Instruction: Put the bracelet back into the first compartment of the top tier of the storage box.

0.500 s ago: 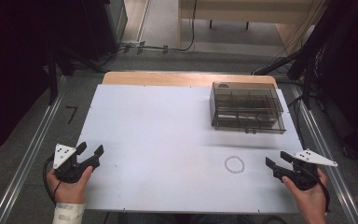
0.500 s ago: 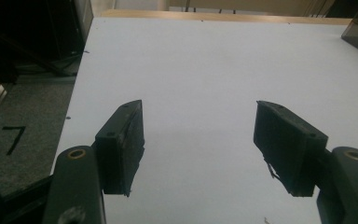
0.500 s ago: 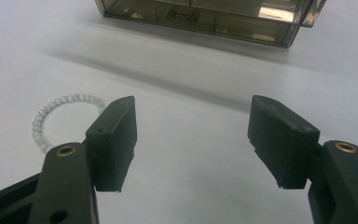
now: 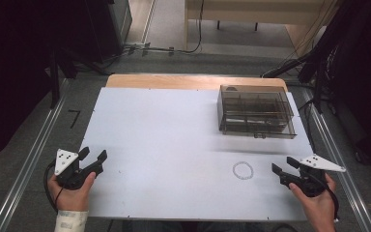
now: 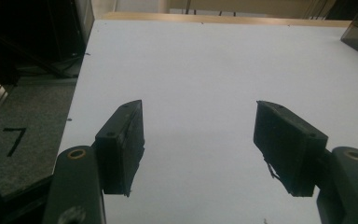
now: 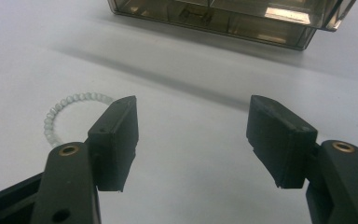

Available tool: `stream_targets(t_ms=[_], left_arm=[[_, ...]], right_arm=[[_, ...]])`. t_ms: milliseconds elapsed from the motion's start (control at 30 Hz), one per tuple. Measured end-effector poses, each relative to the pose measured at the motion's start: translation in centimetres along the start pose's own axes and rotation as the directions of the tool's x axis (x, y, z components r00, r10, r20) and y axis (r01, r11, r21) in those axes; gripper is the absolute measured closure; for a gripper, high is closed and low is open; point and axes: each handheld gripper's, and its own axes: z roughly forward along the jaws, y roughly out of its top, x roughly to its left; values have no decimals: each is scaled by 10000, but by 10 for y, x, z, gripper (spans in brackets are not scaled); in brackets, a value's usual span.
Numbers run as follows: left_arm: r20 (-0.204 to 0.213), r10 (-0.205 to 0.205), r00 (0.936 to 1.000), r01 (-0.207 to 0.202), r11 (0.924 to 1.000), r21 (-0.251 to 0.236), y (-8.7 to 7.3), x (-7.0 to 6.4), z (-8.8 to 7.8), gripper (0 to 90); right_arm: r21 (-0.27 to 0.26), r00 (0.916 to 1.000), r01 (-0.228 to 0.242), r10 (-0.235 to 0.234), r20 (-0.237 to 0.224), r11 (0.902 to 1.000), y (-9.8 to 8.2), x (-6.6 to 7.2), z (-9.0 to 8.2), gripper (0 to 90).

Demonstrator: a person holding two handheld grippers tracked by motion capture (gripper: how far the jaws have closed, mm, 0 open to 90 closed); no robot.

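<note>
Pale bead bracelet [image 4: 243, 170] lies flat, a closed ring; smoky compartment box [image 4: 256, 112] beyond

A small bracelet [image 4: 243, 170] of pale, whitish-green beads lies flat on the white table [image 4: 164, 145] as an open ring, toward the near right. Farther back on the right sits a smoky, translucent plastic box [image 4: 255, 112] with inner dividers forming several compartments, its lid closed and a small latch on its near side. The two lie well apart.
</note>
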Motion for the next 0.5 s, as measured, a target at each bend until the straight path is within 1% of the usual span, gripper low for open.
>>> stream_targets(t_ms=[333,500], left_arm=[[63,22,10000,-22,10000,10,0,-1,0,340],[47,28,10000,-28,10000,-4,0,-1,0,340]], right_arm=[[32,10000,95,-95,-26,9999,1,3,1,325],[60,10000,72,-71,-23,10000,1,4,2,325]])
